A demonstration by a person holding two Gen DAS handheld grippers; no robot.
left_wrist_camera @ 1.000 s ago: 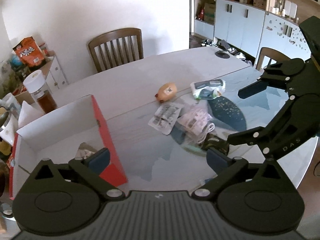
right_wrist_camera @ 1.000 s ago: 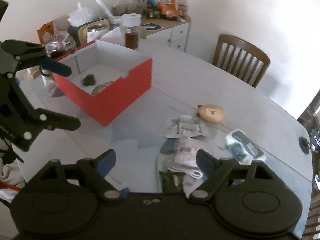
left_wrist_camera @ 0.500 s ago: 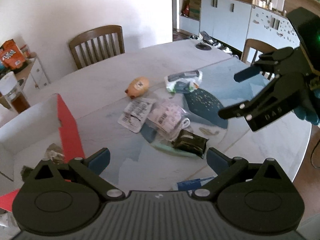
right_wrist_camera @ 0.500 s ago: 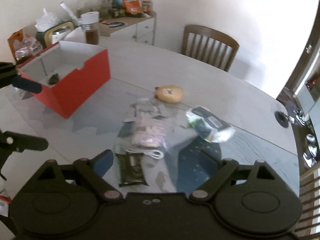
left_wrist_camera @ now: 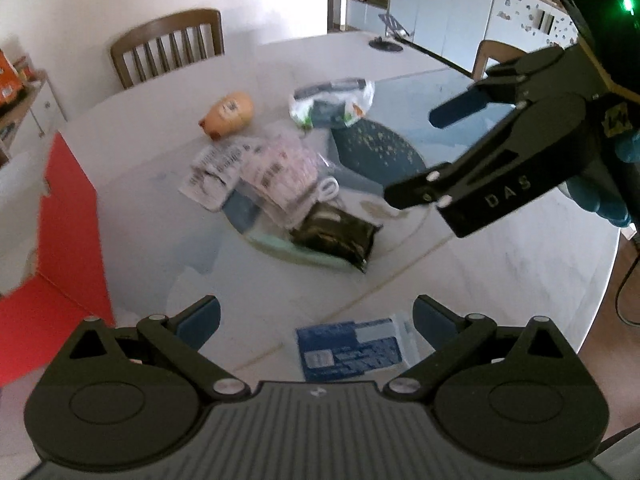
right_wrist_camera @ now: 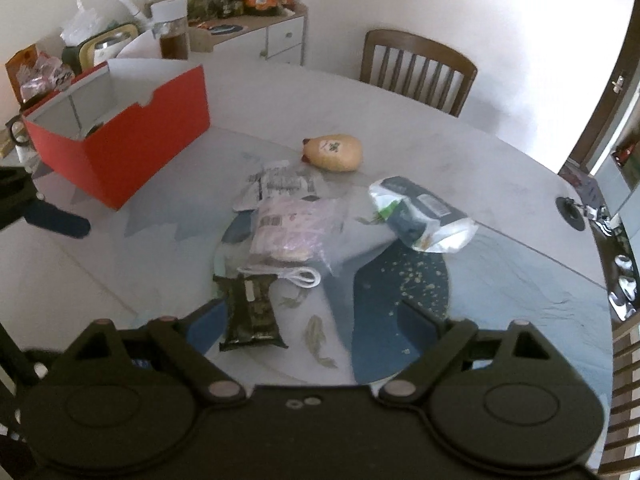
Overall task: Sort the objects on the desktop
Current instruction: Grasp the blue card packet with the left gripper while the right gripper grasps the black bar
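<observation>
A pile of packets lies mid-table: a dark packet (left_wrist_camera: 334,236) (right_wrist_camera: 250,312), a pink-and-white packet (left_wrist_camera: 280,170) (right_wrist_camera: 294,228), a barcode packet (left_wrist_camera: 212,174) (right_wrist_camera: 276,184), a clear bag with dark contents (left_wrist_camera: 332,102) (right_wrist_camera: 420,214) and a tan pouch (left_wrist_camera: 230,112) (right_wrist_camera: 334,152). A blue card packet (left_wrist_camera: 352,348) lies just before my left gripper (left_wrist_camera: 316,316), which is open and empty. My right gripper (right_wrist_camera: 308,322) (left_wrist_camera: 424,152) is open above the table, just right of the dark packet. A red box (right_wrist_camera: 120,128) (left_wrist_camera: 60,216) stands at the left.
A wooden chair (right_wrist_camera: 416,68) (left_wrist_camera: 168,46) stands behind the table. A cluttered sideboard (right_wrist_camera: 240,32) with a jar (right_wrist_camera: 172,32) lines the wall behind the box. The round table's edge (left_wrist_camera: 600,280) curves close on the right. Cabinets (left_wrist_camera: 440,12) stand beyond.
Both grippers swung away from the red box toward the pile. The blue card packet has come into the left wrist view. The dark packet now sits close to my right gripper.
</observation>
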